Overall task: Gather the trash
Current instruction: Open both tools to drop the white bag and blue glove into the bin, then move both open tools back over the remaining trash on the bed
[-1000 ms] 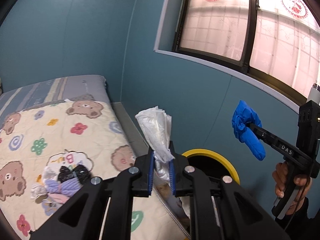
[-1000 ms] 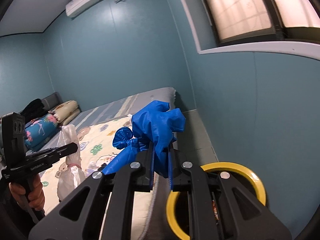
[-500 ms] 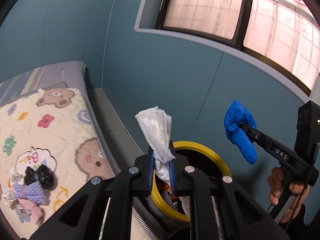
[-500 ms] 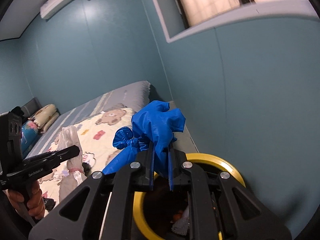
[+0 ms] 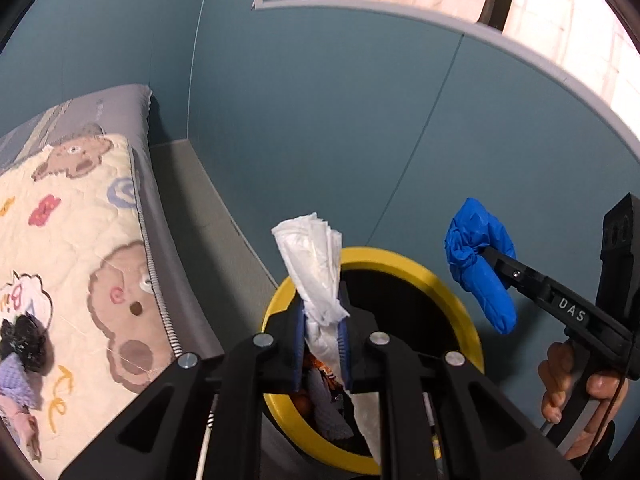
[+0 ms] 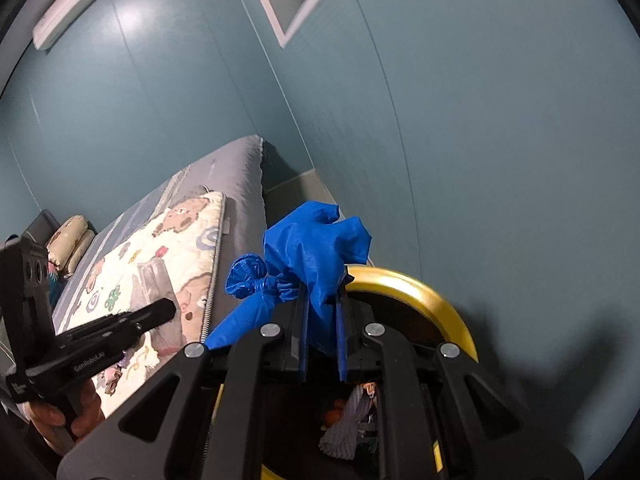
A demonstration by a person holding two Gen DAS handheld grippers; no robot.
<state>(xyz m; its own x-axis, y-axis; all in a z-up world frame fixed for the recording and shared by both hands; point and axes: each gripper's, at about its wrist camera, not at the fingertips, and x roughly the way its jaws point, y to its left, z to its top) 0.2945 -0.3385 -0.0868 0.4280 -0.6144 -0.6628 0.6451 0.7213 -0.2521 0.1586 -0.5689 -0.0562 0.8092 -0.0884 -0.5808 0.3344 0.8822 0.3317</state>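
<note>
Here we grip a crumpled white tissue wad (image 5: 316,264) in our left gripper (image 5: 322,340) and a knotted blue plastic bag (image 6: 312,264) in our right gripper (image 6: 320,344), both clamped above the yellow-rimmed round trash bin (image 5: 452,304).

My left gripper (image 5: 323,346) and right gripper (image 6: 322,344) are matte black frames with triangular cut-outs in the linkage arms. Each carries four round silver pivot screws. The finger pads (image 5: 298,344) are blue and ribbed. Seen from the side, the right unit bears white lettering "DAS"; the left unit bears "GenRoboAI" on its body. A thin dark cable runs past my right hand (image 5: 576,392), which has a dark sleeve.
</note>
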